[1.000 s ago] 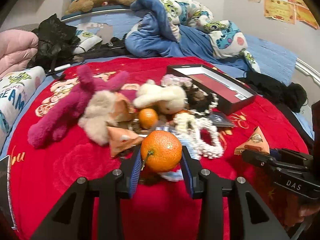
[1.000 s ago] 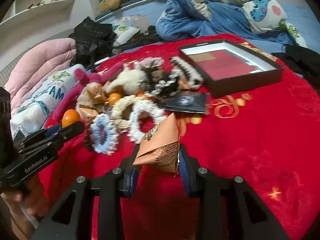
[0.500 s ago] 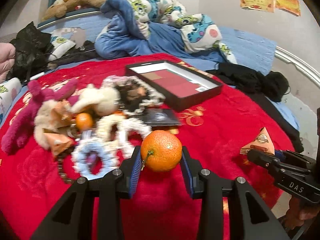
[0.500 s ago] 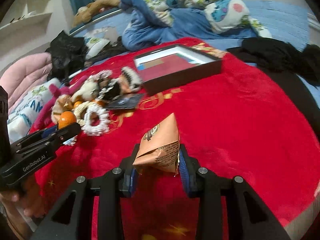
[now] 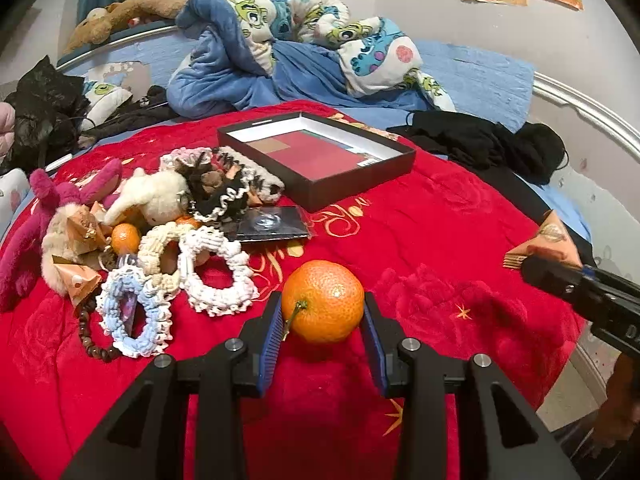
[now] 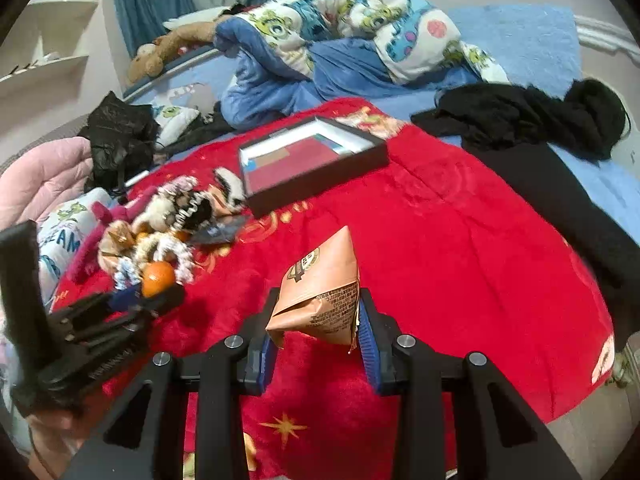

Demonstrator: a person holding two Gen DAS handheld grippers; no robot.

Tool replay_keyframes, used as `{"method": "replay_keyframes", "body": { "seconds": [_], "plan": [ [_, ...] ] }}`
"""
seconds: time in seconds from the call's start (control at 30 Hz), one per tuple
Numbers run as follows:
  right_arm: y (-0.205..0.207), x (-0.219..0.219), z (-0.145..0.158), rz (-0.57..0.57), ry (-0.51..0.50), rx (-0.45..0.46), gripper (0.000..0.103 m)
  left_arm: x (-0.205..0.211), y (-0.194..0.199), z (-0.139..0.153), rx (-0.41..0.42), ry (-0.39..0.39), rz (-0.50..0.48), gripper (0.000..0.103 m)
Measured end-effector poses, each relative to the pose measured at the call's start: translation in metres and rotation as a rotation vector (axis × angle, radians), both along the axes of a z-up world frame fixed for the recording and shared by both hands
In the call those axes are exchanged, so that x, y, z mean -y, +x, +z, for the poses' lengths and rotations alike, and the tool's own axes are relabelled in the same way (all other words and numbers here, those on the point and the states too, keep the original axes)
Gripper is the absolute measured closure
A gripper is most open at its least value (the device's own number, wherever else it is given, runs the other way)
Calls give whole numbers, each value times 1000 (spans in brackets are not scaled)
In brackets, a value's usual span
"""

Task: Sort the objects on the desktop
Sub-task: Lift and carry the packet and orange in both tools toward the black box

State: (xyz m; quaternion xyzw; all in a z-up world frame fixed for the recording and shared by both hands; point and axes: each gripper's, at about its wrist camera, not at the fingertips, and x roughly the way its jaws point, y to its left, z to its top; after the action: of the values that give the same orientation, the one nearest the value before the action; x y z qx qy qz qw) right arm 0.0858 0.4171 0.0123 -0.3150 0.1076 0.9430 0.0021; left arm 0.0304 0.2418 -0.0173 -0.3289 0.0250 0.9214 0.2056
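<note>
The left hand-held gripper (image 5: 323, 320) clamps an orange (image 5: 322, 301); the right hand-held gripper (image 6: 316, 330) clamps a triangular snack packet (image 6: 320, 292) above the red blanket (image 6: 460, 248).

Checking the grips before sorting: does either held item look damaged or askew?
The packet in the right gripper is creased and tilted. The orange in the left gripper looks whole.

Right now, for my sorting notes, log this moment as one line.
left tool: shut on tangerine | right tool: shut on snack packet | black box: no sorted items visible
</note>
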Motion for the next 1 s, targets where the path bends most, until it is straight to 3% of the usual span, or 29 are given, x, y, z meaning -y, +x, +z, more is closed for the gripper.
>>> {"method": "replay_keyframes", "body": {
  "seconds": [0.53,1.0],
  "plan": [
    [-15,24,22,24,48,-74,69,6,-17,9,-17,35,10,64],
    [-71,19,29,92,59,-107,69,-36,-80,20,-28,17,-6,64]
  ]
}}
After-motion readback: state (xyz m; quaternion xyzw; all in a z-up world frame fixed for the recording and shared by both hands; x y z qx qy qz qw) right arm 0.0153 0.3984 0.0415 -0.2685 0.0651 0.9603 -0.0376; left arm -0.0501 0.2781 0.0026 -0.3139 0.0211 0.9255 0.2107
